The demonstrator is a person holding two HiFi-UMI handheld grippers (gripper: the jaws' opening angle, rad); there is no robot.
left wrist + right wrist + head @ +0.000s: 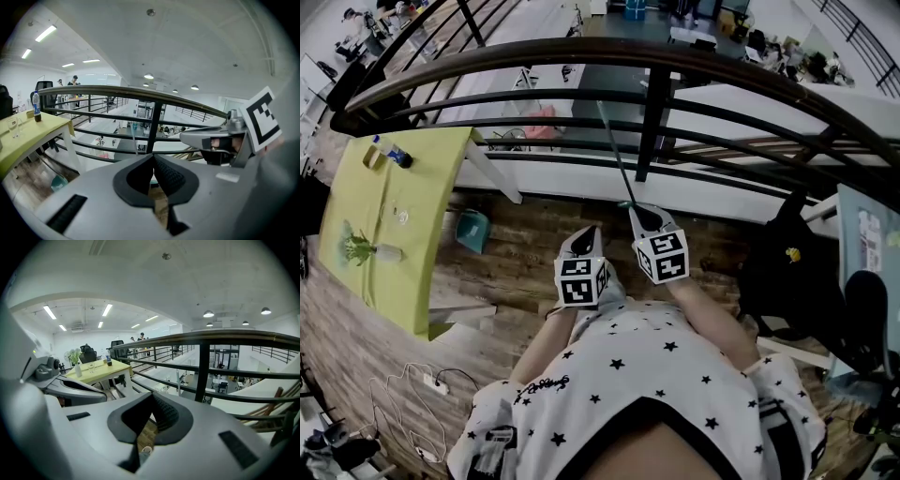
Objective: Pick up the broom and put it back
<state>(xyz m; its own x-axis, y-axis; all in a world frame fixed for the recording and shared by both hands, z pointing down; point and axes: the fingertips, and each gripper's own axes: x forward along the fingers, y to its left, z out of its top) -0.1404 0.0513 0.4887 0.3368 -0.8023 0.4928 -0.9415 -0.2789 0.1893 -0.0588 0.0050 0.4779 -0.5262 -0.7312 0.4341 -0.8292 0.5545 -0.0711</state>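
At the dark metal railing [581, 52] on the far edge of a wooden floor [516, 272], a person in a star-print shirt [647, 375] holds two tools side by side, both pointing towards the bars. The left hand-held gripper [153, 156] is clenched, its ribbed pads meeting at the tips with nothing between them. The right hand-held gripper [151, 397] is likewise clenched and empty. The broom [614, 150] shows only as a thin pale handle. In the head view it runs from a green fitting just beyond the tip of the right hand-held gripper and crosses the railing's bars on the far side. Its lower end is hidden behind that tool, so contact there cannot be told. In each gripper view the handle stands as a slim upright line ahead of the jaws, near the railing's black post [654, 122], and not inside either grip. To the left stands a table [366, 187] with a yellow-green cloth, carrying a bottle [394, 155] at its far end and a vase of flowers [361, 248] nearer. A teal bin [473, 230] sits on the floor just beside the table. A power strip [431, 382] with a white cable lies at the near left. To the right, a black backpack [783, 267] rests by the railing.
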